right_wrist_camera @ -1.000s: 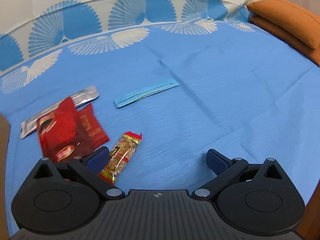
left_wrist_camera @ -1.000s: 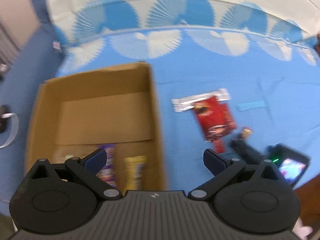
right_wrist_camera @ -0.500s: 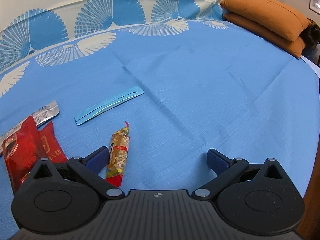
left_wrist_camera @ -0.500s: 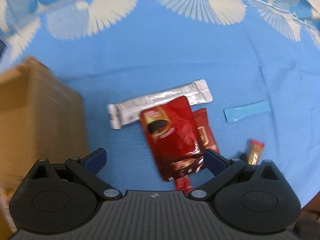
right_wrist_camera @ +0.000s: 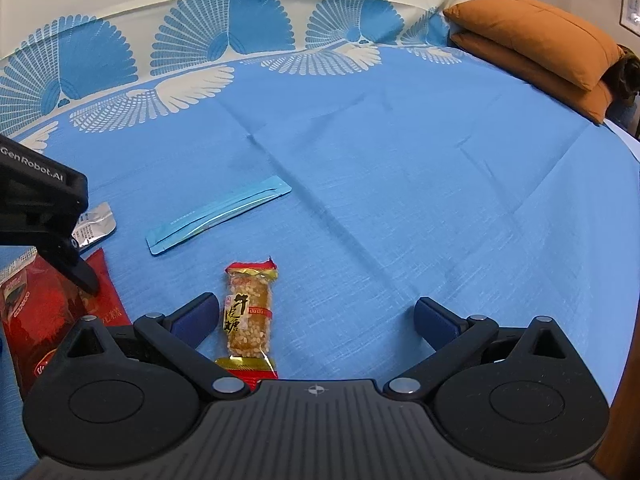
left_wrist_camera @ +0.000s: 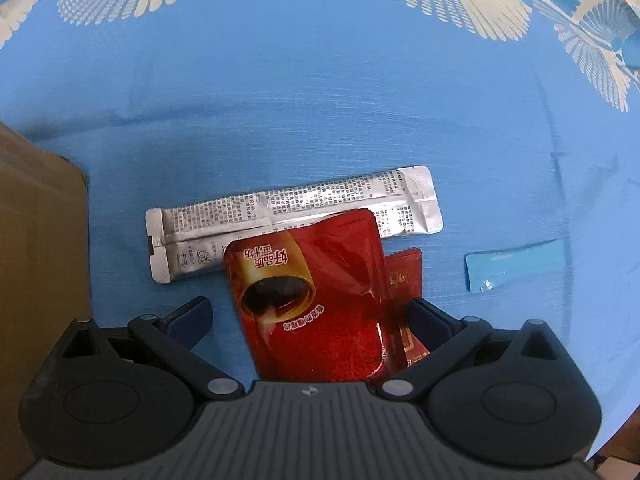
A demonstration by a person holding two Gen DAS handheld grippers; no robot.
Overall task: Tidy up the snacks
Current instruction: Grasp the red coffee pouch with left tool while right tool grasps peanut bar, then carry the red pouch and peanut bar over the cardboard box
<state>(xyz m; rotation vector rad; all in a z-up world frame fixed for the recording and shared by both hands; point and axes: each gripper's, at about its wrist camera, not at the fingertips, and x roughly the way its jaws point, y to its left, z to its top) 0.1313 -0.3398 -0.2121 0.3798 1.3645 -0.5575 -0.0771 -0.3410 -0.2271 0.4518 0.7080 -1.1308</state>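
Note:
My left gripper is open, its fingers on either side of a large red pouch with a cup picture. That pouch lies on a silver stick packet and a smaller red packet. A light blue sachet lies to the right. In the right wrist view, my right gripper is open just above a peanut candy bar that lies beside its left finger. The blue sachet lies beyond, and the left gripper's finger rests on the red packets.
A cardboard box stands at the left edge of the left wrist view. Everything lies on a blue bedsheet with white fan patterns. Two orange cushions are stacked at the far right.
My left gripper swung right from over the box and came down around the red pouch. My right gripper shifted left, bringing the peanut candy bar between its fingers.

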